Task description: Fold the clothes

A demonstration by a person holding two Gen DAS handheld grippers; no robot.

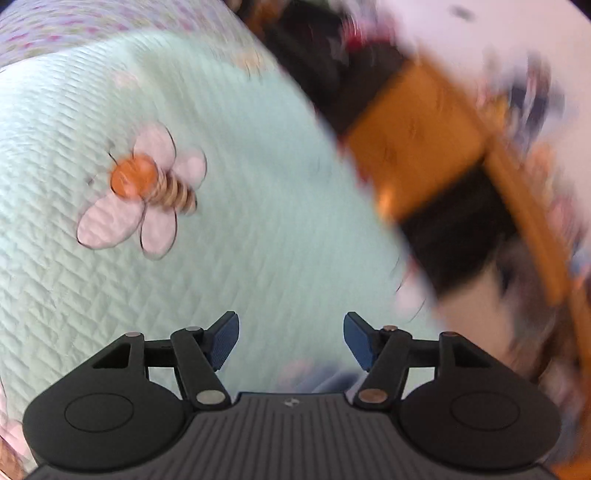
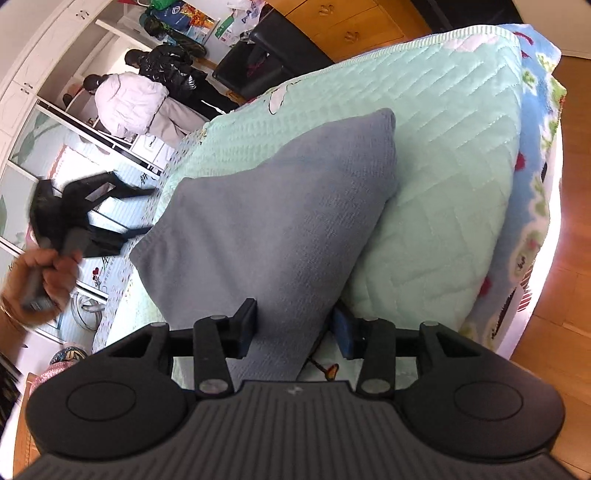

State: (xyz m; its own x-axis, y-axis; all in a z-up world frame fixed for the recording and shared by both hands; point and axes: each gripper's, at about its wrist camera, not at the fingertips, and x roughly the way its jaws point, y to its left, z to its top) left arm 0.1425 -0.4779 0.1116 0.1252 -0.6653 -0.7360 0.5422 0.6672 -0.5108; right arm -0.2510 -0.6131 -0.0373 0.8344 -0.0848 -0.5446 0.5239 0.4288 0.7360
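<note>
A grey cloth (image 2: 266, 206) lies folded into a long wedge on the mint quilted bedspread (image 2: 443, 155). Its narrow near end runs between the fingers of my right gripper (image 2: 293, 328). The pads stand a little off the fabric on both sides, so this gripper is open. In the blurred left wrist view my left gripper (image 1: 291, 339) is open over bare bedspread (image 1: 258, 184), with nothing between its blue pads (image 1: 225, 341). A bee-and-flower print (image 1: 144, 188) lies ahead of it to the left. The right wrist view shows the left gripper (image 2: 144, 209) off the bed's left side, held by a hand (image 2: 44, 273).
A blue patterned blanket (image 2: 532, 192) hangs over the bed's right edge above a wooden floor (image 2: 572, 258). Wooden drawers (image 2: 343, 26), a black box (image 2: 258, 62), puffy white and black jackets (image 2: 129, 99) and white wardrobes (image 2: 33, 70) stand beyond the bed. Orange wood furniture (image 1: 417, 140) is at the left view's right.
</note>
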